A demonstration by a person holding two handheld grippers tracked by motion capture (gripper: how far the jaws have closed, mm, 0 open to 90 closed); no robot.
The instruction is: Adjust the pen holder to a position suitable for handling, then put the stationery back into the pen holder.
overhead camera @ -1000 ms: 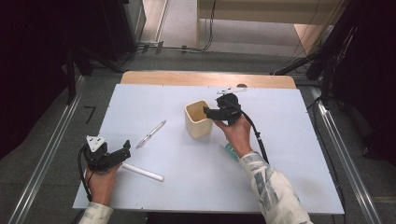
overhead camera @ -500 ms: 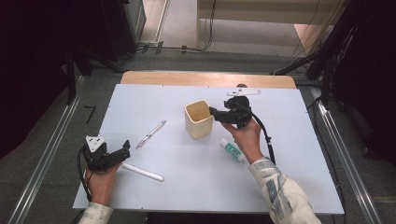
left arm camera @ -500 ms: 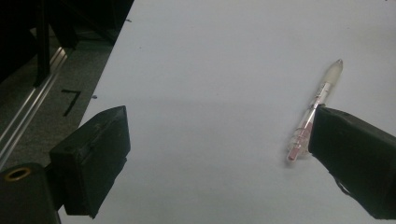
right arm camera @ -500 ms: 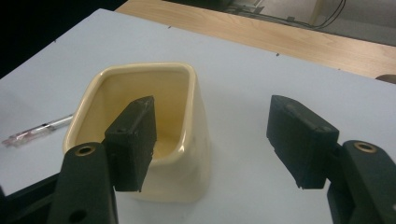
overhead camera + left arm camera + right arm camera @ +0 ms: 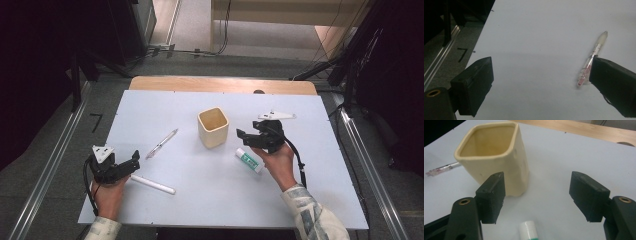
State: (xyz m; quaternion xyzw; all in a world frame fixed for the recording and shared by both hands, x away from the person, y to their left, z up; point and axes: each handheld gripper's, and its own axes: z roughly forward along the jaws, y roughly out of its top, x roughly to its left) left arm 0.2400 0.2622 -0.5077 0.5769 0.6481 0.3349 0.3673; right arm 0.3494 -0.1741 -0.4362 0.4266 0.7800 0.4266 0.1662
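meanwhile the right gripper (image 5: 248,139) hovered with jaws apart, empty, between the cream cup (image 5: 213,127) and the tube (image 5: 249,160); the left gripper (image 5: 131,162) gaped near a pen (image 5: 161,143).

Even overhead light keeps the white worktop (image 5: 200,200) bright, while its surroundings sink into near-black. Shadows are short and soft. In both gripper views the near black jaws blur; the cream cup (image 5: 496,157) stays fairly sharp.
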